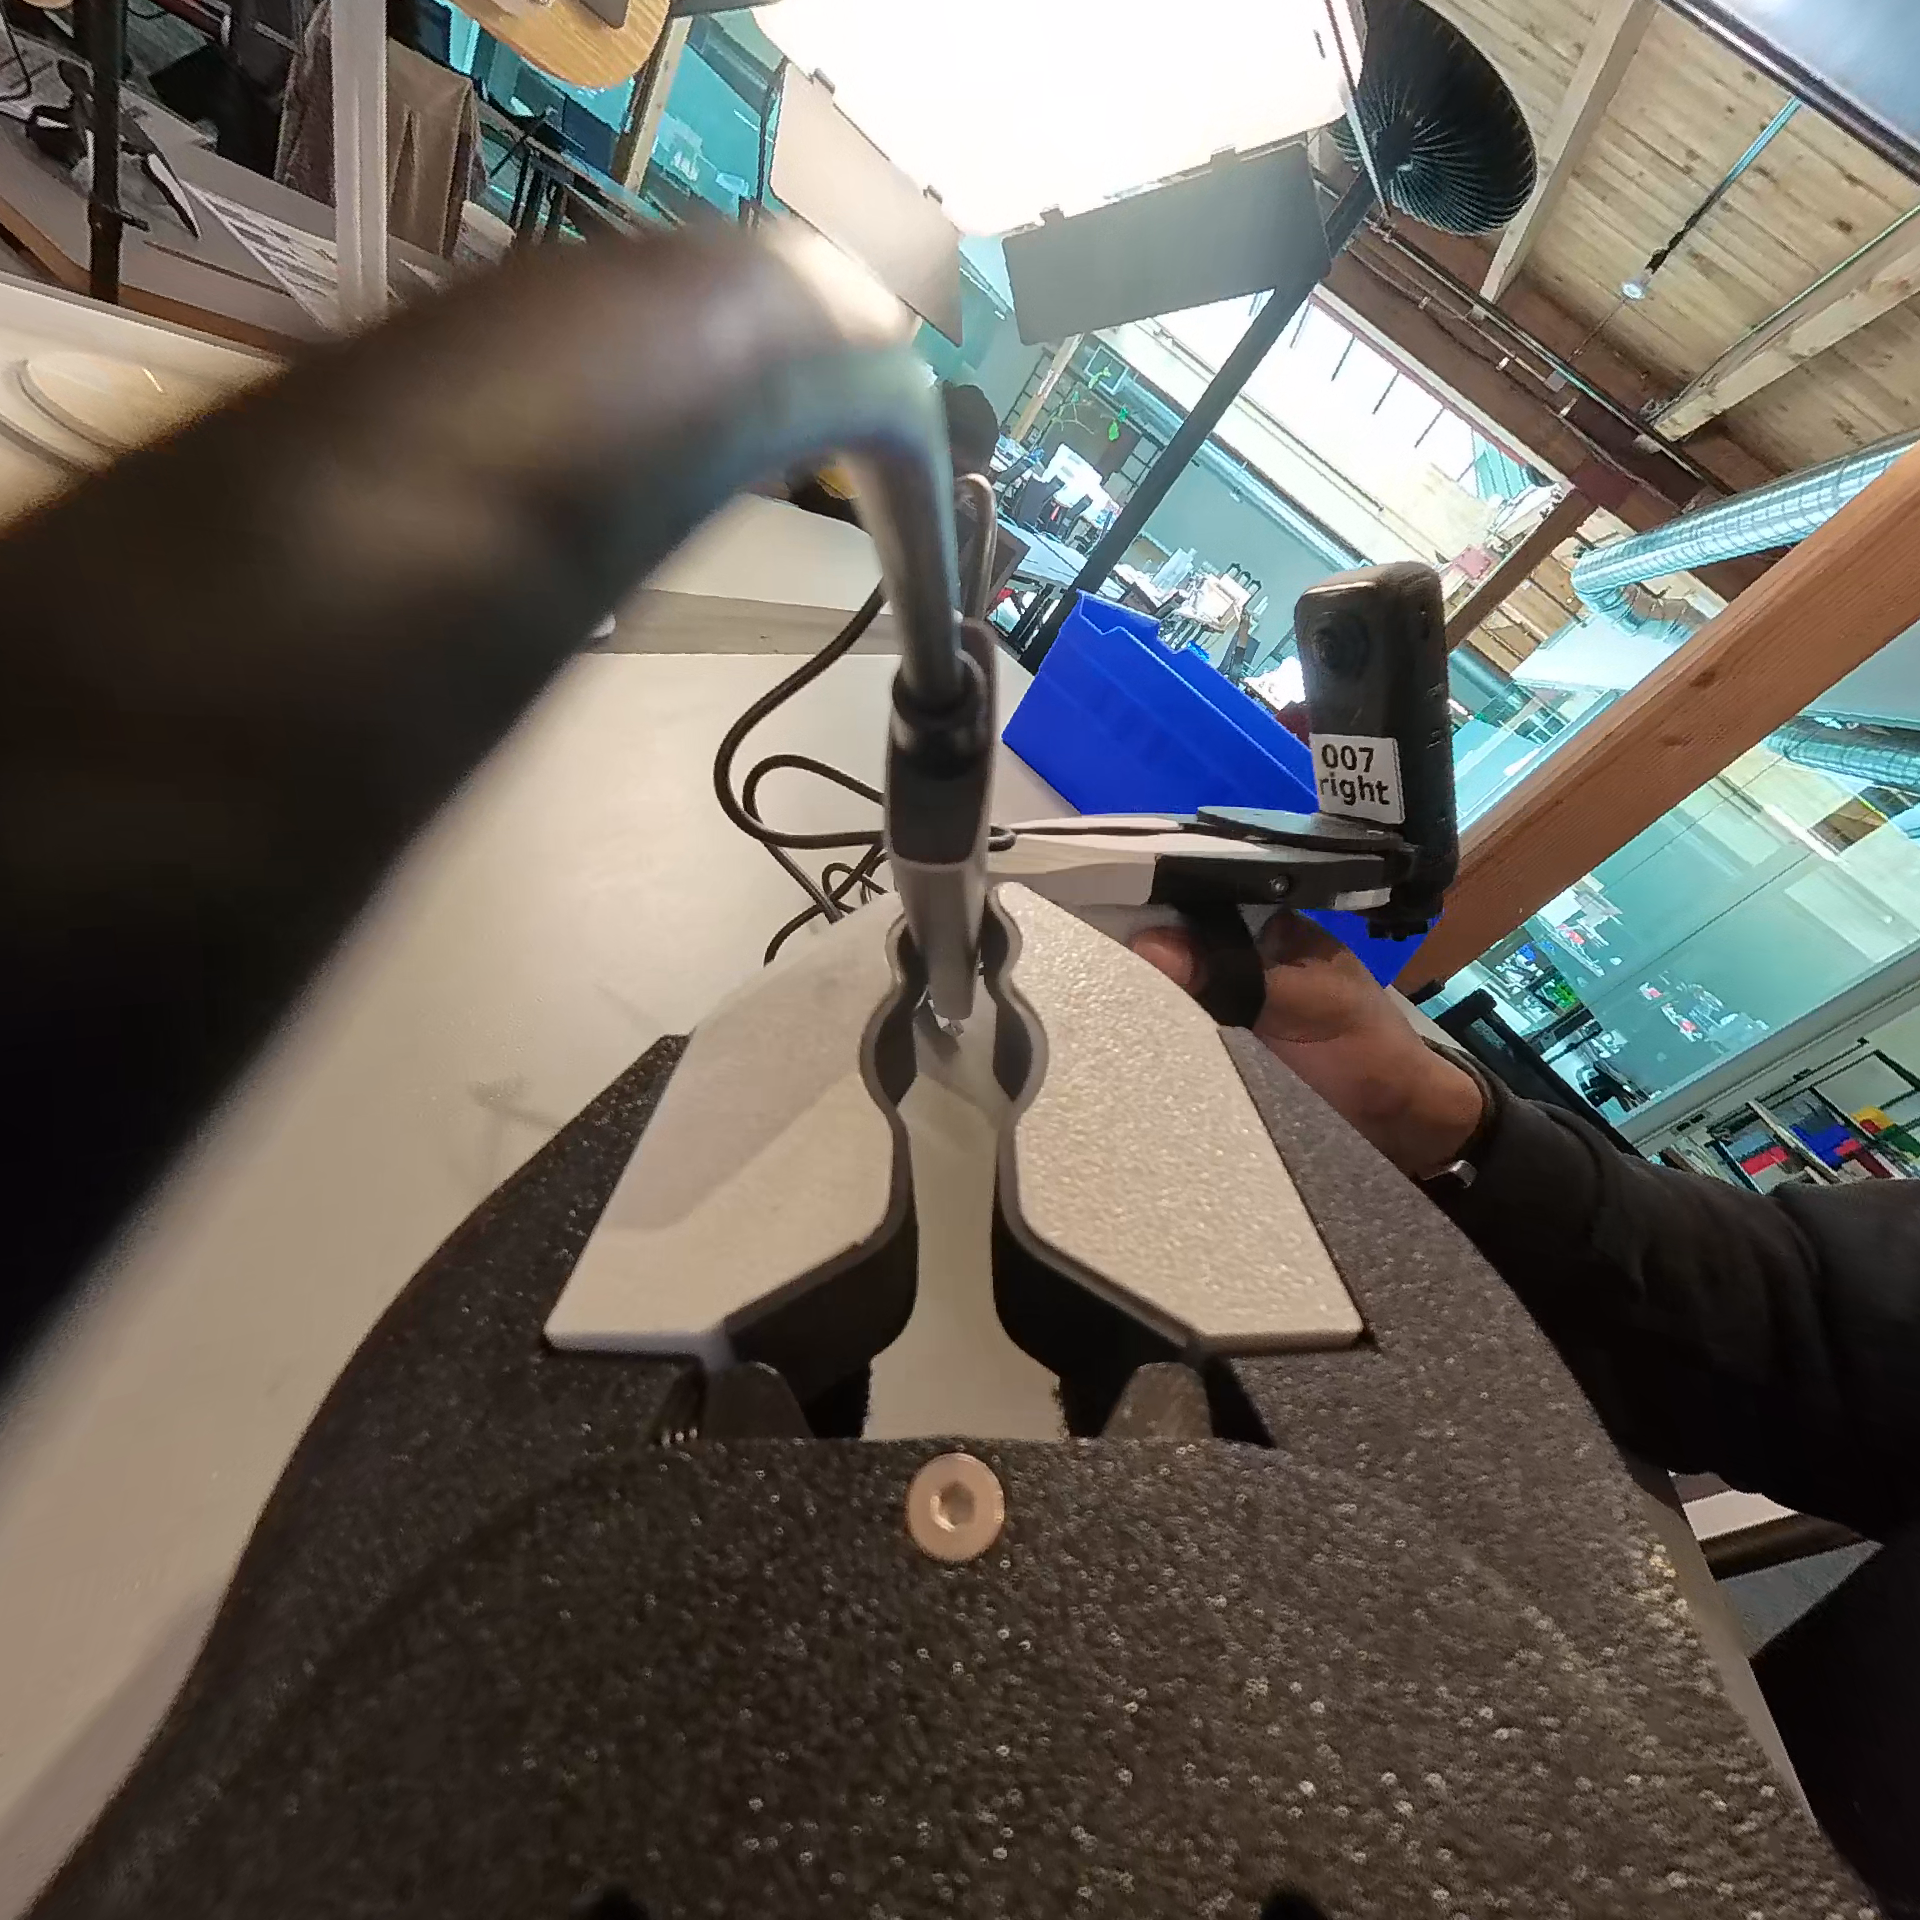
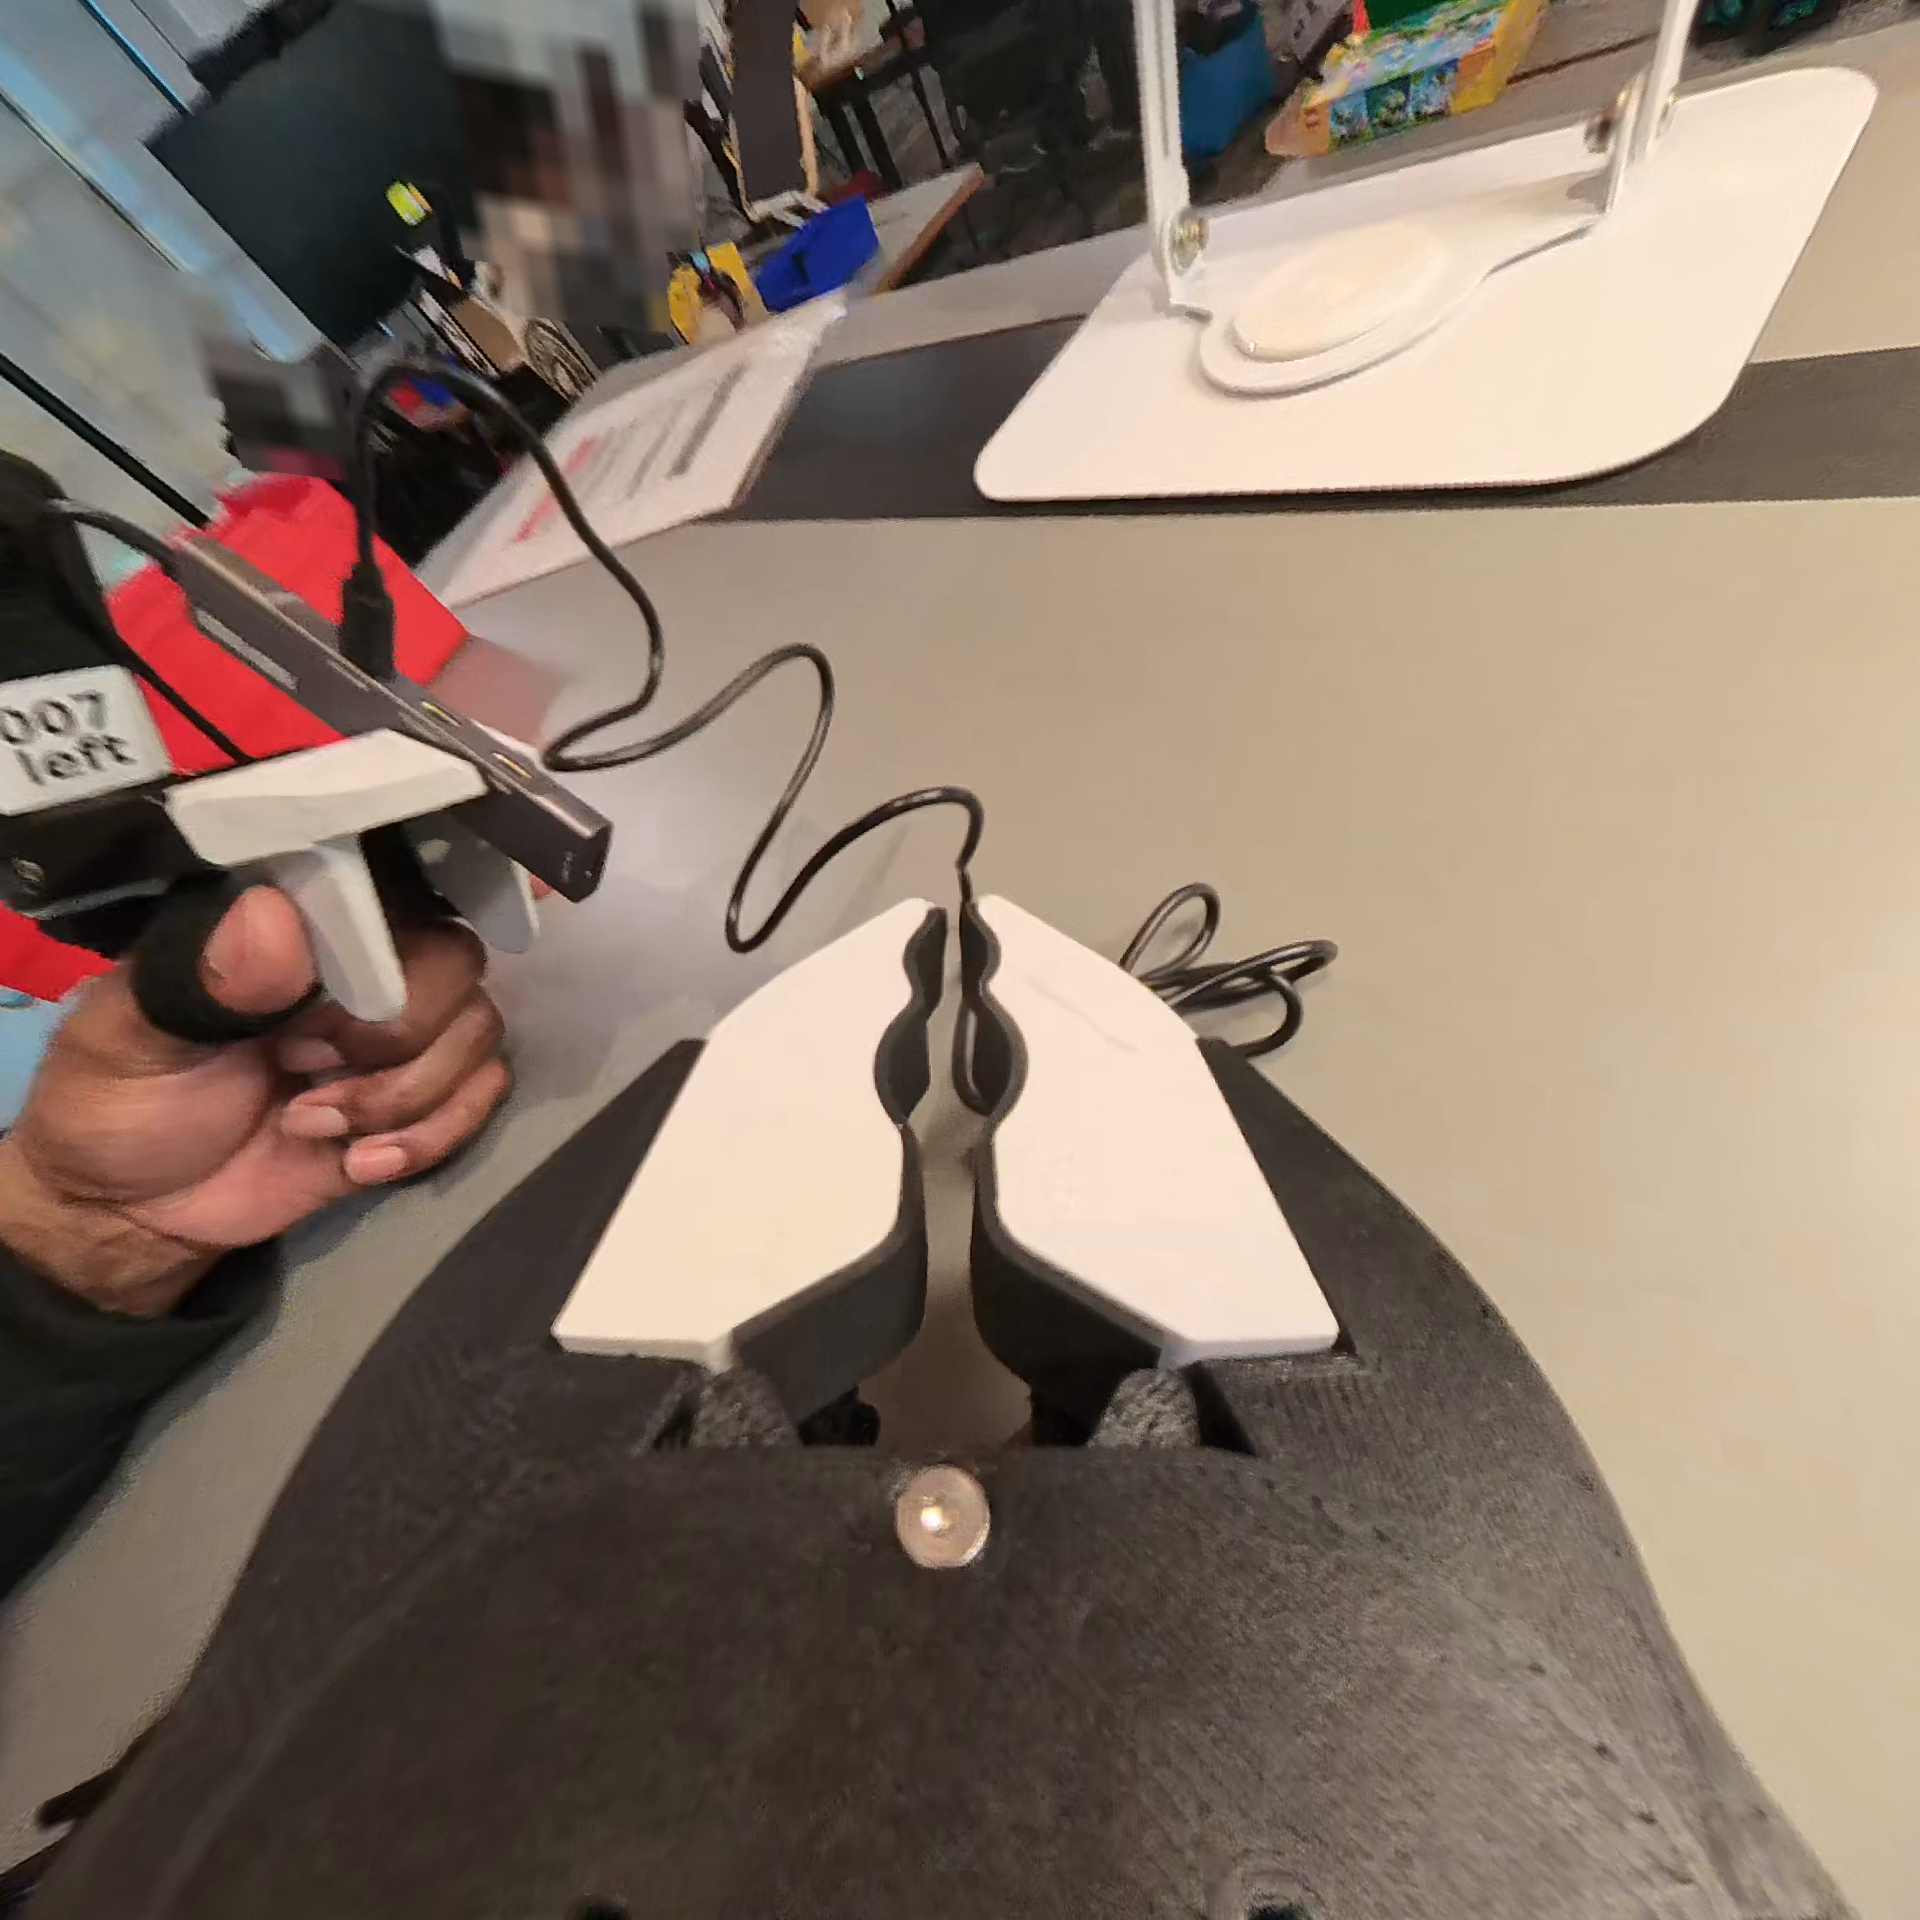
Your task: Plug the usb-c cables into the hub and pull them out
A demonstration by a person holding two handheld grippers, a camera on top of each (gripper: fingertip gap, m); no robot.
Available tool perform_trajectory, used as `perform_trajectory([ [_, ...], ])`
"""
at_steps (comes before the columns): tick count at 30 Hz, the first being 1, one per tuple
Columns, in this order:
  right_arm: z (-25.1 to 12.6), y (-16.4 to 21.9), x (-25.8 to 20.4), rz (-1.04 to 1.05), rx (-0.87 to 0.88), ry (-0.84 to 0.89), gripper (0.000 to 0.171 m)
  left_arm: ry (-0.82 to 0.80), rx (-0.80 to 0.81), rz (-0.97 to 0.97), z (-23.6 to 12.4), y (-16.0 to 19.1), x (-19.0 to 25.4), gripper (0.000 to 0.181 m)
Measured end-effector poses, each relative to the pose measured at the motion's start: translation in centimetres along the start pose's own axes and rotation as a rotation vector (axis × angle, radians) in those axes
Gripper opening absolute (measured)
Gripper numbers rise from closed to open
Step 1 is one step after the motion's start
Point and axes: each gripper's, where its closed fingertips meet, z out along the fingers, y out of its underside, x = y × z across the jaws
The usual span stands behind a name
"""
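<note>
The hub (image 2: 416,717), a slim dark grey bar, was held off the desk (image 2: 1351,831) in the left hand-held gripper (image 2: 499,821), whose white fingers were closed on it so that one end stuck out past the tips. A black cable (image 2: 644,665) was plugged into the hub's upper side by its plug (image 2: 366,613), and from there it looped down in curves to the right hand-held gripper (image 2: 961,914). That gripper's fingers were almost together and pinched the thin cord near their tips. More of the cable lay coiled on the grey desk just right of those fingers (image 2: 1231,971). In the left wrist view the hub (image 1: 940,914) stood upright between the left fingers, the plug (image 1: 935,790) and its bent cord rising from it, and the right hand-held gripper (image 1: 1008,847) reached in from the right, its tips just beside the plug. A person's hand (image 1: 1320,997) held its handle. Behind it on the desk stood a blue bin (image 1: 1132,707). A white stand base (image 2: 1455,312) lay farther back on the desk.
</note>
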Motion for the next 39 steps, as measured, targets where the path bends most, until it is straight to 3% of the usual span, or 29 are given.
perform_trajectory([
  [5,0.3,0.8,-0.1,-0.079,-0.056,0.070,0.002,-0.004,-0.005,0.005,0.1,0.1,0.0,0.010],
  [39,0.6,1.3,-1.1,-0.126,-0.089,0.023,0.006,0.003,-0.004,-0.002,0.1,0.0,0.0,0.010],
])
